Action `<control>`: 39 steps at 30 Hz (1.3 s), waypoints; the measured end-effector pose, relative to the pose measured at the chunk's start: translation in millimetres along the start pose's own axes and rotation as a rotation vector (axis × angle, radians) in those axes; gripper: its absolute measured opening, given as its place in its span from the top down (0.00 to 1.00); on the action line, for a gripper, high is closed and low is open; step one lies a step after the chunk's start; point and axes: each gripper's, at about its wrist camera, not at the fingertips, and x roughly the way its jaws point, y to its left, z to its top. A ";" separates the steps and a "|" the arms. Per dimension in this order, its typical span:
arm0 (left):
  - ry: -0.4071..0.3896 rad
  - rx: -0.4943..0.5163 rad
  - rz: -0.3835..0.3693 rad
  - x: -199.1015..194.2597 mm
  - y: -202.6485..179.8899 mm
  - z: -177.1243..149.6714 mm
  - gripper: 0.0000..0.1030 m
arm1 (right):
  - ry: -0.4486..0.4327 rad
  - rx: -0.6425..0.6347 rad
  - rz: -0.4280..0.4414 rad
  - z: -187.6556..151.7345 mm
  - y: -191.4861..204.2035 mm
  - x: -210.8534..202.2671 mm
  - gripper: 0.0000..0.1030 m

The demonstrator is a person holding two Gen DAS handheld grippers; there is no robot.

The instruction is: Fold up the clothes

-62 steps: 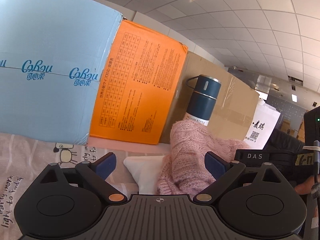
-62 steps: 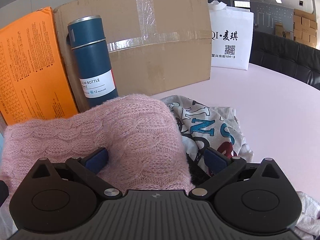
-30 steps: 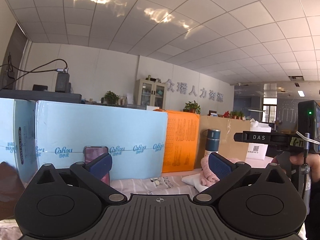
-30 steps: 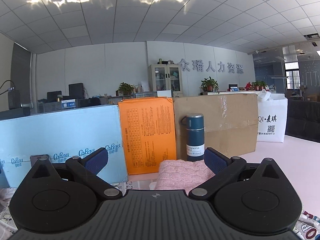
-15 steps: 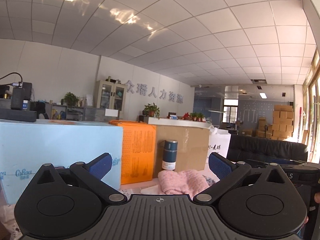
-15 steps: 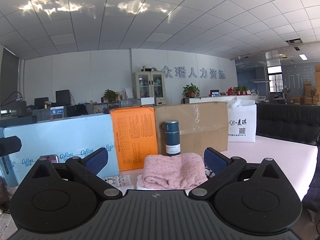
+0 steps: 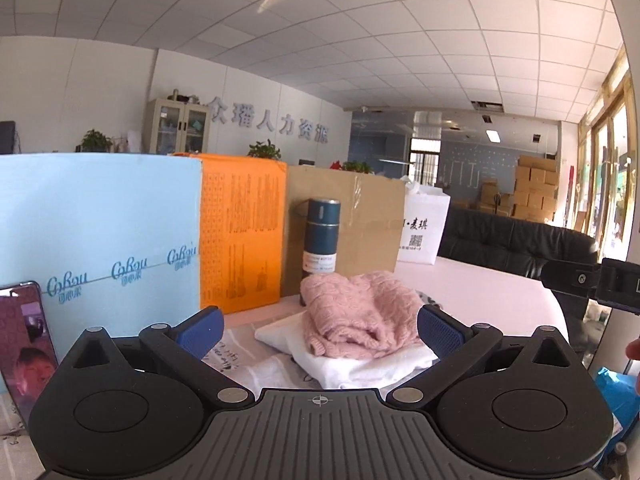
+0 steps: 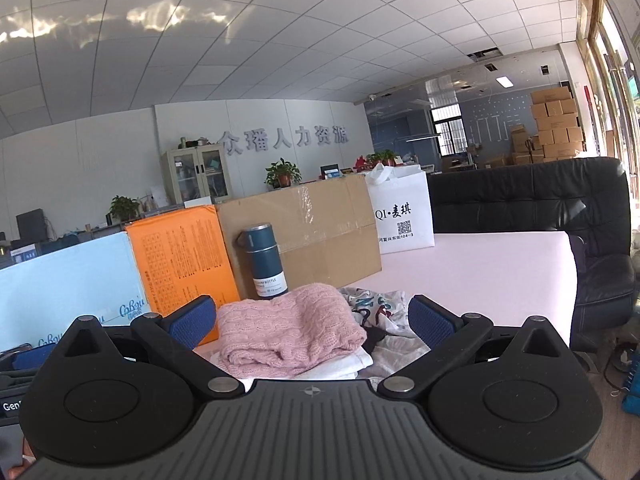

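Left wrist view: left gripper (image 7: 320, 330) held above the table (image 7: 492, 292), jaws spread wide, nothing between the blue pads (image 7: 202, 330). Pink sweater (image 7: 352, 316) lies folded on top of a white garment (image 7: 360, 366), ahead of the gripper and apart from it. Blue bottle (image 7: 322, 236) stands upright just behind the sweater. Behind it, left to right: blue box (image 7: 100, 248), orange box (image 7: 242, 232), cardboard box (image 7: 360, 220), white bag (image 7: 424, 228). Phone (image 7: 24, 340) leans against the blue box at the left edge.

Right wrist view: right gripper (image 8: 312, 322) also wide open and empty, raised clear of the pile. Sweater (image 8: 288, 330) sits on the white garment (image 8: 340, 368); a printed garment (image 8: 380, 312) lies crumpled just to its right, touching it. Bottle (image 8: 264, 260) upright behind, against the cardboard box (image 8: 312, 232). Black sofa (image 8: 540, 208) beyond the table's far edge.
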 end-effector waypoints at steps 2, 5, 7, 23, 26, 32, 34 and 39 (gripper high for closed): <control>-0.017 -0.068 0.045 0.4 13.0 1.4 0.00 | 0.033 -0.026 -0.022 -9.5 15.8 18.5 0.00; -0.067 -0.117 0.115 -6.5 25.0 2.6 0.00 | 0.051 -0.041 -0.001 -20.3 28.7 34.7 0.00; -0.081 -0.093 0.129 -8.5 23.7 2.0 0.00 | 0.052 -0.040 0.005 -25.1 33.5 43.9 0.00; -0.025 -0.021 0.182 3.9 12.3 -13.2 0.00 | 0.102 -0.072 -0.065 -47.1 46.4 87.4 0.00; -0.025 0.009 0.182 4.0 6.3 -14.8 0.00 | 0.093 -0.087 -0.051 -47.2 49.3 86.5 0.00; -0.022 0.002 0.173 1.1 9.7 -12.5 0.00 | 0.080 -0.096 -0.036 -45.7 50.8 80.7 0.00; -0.023 -0.005 0.175 0.4 11.5 -11.9 0.00 | 0.081 -0.090 -0.046 -44.1 48.3 79.9 0.00; -0.021 0.004 0.167 1.0 8.1 -12.0 0.00 | 0.082 -0.078 -0.054 -43.2 45.0 79.2 0.00</control>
